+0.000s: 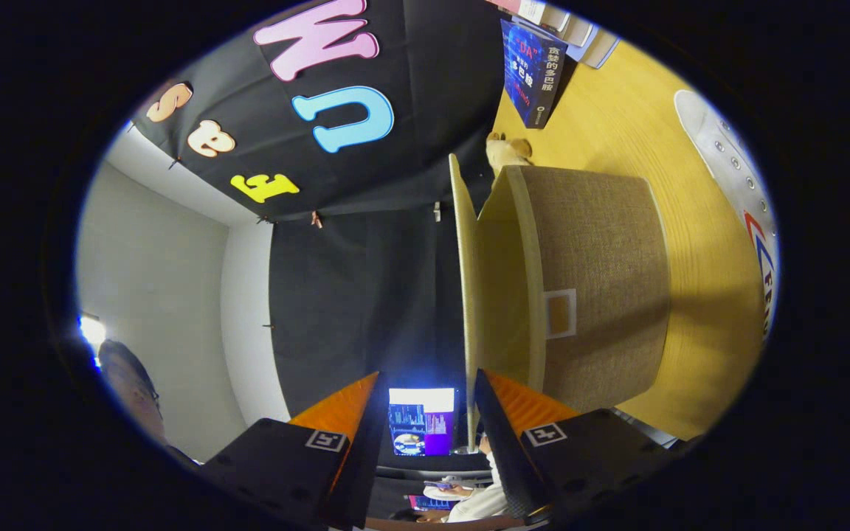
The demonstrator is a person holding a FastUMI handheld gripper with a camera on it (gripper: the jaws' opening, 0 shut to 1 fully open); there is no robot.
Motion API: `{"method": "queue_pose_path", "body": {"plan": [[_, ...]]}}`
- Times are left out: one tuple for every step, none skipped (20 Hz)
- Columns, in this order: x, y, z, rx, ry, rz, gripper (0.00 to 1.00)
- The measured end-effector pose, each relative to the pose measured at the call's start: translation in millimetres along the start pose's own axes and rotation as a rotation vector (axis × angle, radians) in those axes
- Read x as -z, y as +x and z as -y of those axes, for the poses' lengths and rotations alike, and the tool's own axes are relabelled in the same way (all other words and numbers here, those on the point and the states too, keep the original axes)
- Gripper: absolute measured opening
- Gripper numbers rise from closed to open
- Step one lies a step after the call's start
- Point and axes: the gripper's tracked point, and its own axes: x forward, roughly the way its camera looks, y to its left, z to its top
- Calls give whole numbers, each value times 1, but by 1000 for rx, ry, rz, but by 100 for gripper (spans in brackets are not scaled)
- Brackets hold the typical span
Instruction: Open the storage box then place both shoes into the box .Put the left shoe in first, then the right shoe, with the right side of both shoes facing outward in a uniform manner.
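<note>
The view is rolled on its side, so the yellow wooden table [617,125] runs up beside the box. The beige fabric storage box [602,280] stands on it with its lid [462,280] swung up and seen edge-on; the pale lining [502,295] shows inside. My gripper [427,373] is open with a wide gap. The lid's lower edge passes between the orange fingers [344,409], close against the finger on the box side and clear of the other one. A white shoe [735,184] with metal eyelets and red and blue stripes lies on the table beyond the box.
A dark blue book [536,70] stands at the table's far end with lighter books behind it. A small tan figure [506,151] sits by the box's far corner. A lit screen [421,420] and a seated person [469,498] lie beyond the fingers; another person's head [130,383] is near the white wall.
</note>
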Motion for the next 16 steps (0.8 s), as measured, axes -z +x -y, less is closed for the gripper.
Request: {"method": "queue_pose_path", "body": {"plan": [[2, 6, 0, 4, 9, -13, 72], [1, 8, 5, 33, 8, -1, 57], [-4, 13, 12, 73, 2, 26, 42], [-12, 18, 27, 163, -6, 64, 27], [-16, 21, 29, 169, -10, 69, 13], [-10, 26, 26, 174, -4, 59, 12], [-10, 27, 21, 175, -5, 58, 6], [-10, 29, 17, 177, -20, 62, 5], [-7, 29, 11, 184, -31, 51, 5], [-5, 32, 6, 196, -37, 47, 5], [-7, 36, -4, 192, -47, 51, 5], [-7, 41, -13, 192, -56, 53, 5], [-7, 47, -20, 198, -67, 54, 5], [-7, 53, -27, 207, -82, 56, 5], [-6, 59, -35, 215, -98, 54, 5], [-5, 66, -41, 225, -112, 53, 5]]}}
